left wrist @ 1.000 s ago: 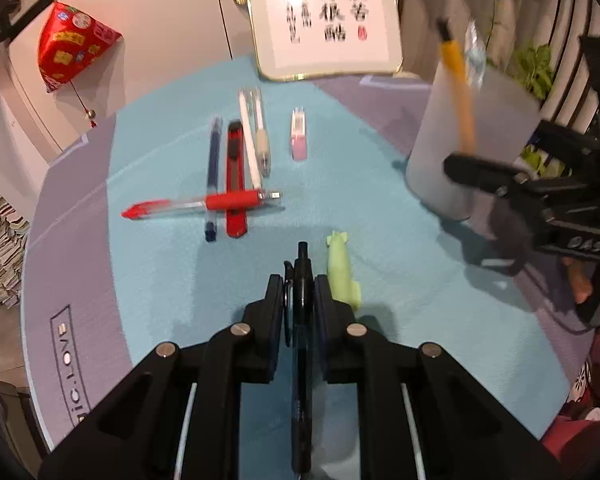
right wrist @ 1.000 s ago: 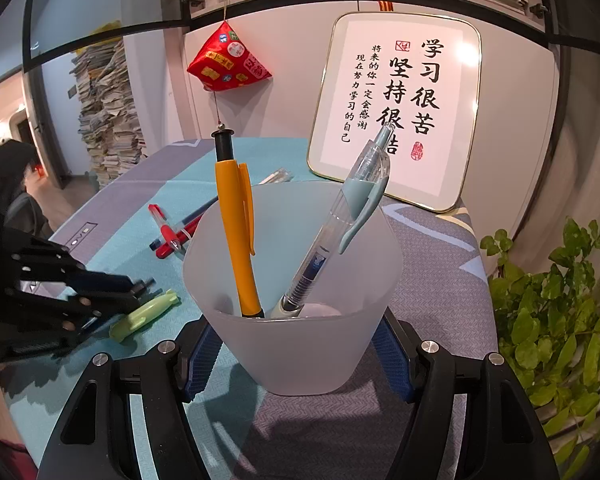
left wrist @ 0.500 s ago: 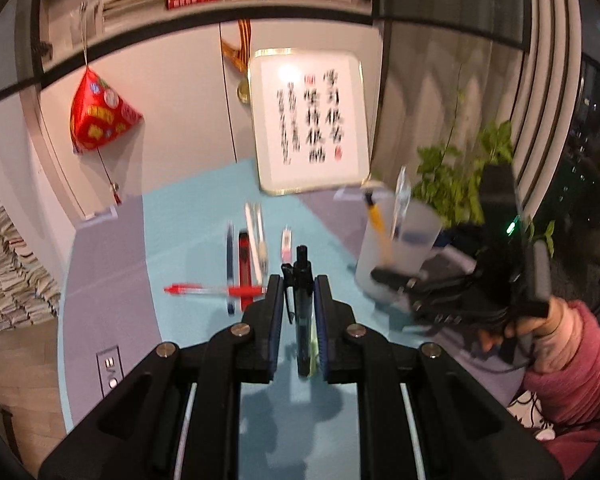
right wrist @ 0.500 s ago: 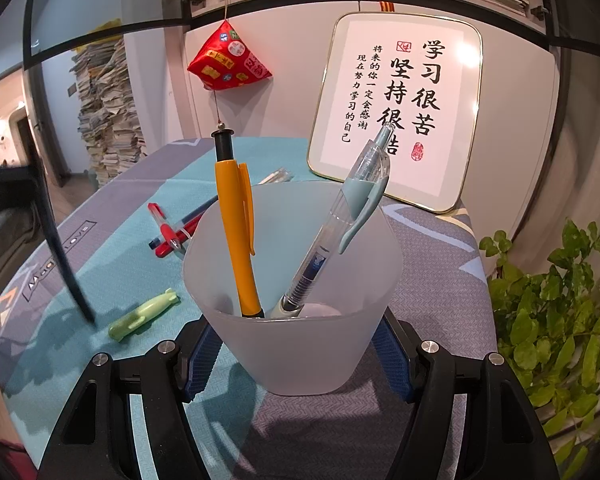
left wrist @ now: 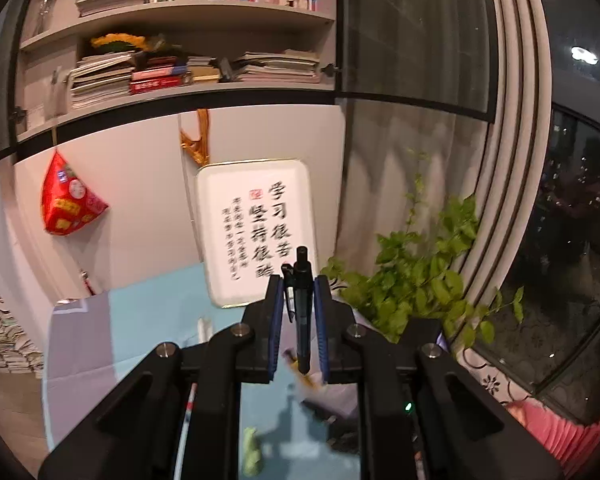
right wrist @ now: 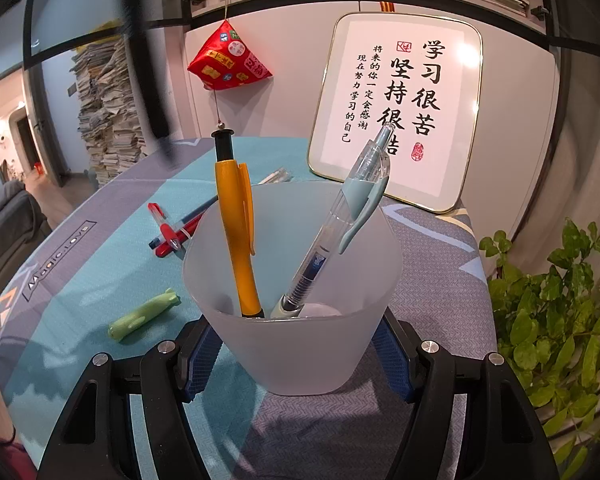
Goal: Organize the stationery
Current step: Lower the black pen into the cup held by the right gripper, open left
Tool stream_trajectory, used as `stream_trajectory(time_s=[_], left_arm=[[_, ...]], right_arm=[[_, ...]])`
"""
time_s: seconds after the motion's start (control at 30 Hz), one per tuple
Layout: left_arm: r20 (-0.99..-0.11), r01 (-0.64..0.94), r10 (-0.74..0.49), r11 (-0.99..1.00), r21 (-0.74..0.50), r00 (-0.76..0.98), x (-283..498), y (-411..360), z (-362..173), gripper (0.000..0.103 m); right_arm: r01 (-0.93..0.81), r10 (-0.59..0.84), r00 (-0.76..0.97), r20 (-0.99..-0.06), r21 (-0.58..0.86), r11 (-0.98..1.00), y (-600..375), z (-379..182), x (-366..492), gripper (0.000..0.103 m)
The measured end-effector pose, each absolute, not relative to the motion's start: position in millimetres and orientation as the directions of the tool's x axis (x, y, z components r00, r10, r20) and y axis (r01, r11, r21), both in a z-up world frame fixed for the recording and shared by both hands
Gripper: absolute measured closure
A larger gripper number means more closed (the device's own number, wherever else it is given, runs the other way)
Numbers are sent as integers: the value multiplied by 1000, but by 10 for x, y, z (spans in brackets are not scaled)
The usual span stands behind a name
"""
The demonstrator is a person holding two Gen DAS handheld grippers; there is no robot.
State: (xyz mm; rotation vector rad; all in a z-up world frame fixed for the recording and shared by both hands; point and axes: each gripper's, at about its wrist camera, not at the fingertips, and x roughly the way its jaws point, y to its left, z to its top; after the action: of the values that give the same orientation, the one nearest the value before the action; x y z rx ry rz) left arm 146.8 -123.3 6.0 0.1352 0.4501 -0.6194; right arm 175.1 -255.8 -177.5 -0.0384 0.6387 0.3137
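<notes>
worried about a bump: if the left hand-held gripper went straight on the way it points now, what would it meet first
Probably the framed calligraphy board leaning at the table's far edge; the black pen it holds would touch first. Depth is unclear.

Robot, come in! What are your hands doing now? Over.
Left gripper shut on dark pen. Right gripper clamps cup. Nothing blocking cup.
</notes>
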Motion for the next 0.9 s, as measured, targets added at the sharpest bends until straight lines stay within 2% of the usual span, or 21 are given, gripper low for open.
stream_trajectory(time_s=[0.37,0.9], left_arm=[[-549,604,-534,794,-64,644,1649,-1453,-297,90],[-608,602,-525,793,-95,596,1655,-1423,-502,89]], right_arm=[[-300,277,757,-592,63,952,-2554,-1774,1745,33],[-300,277,757,-592,62,952,-2557,-1774,1746,33]])
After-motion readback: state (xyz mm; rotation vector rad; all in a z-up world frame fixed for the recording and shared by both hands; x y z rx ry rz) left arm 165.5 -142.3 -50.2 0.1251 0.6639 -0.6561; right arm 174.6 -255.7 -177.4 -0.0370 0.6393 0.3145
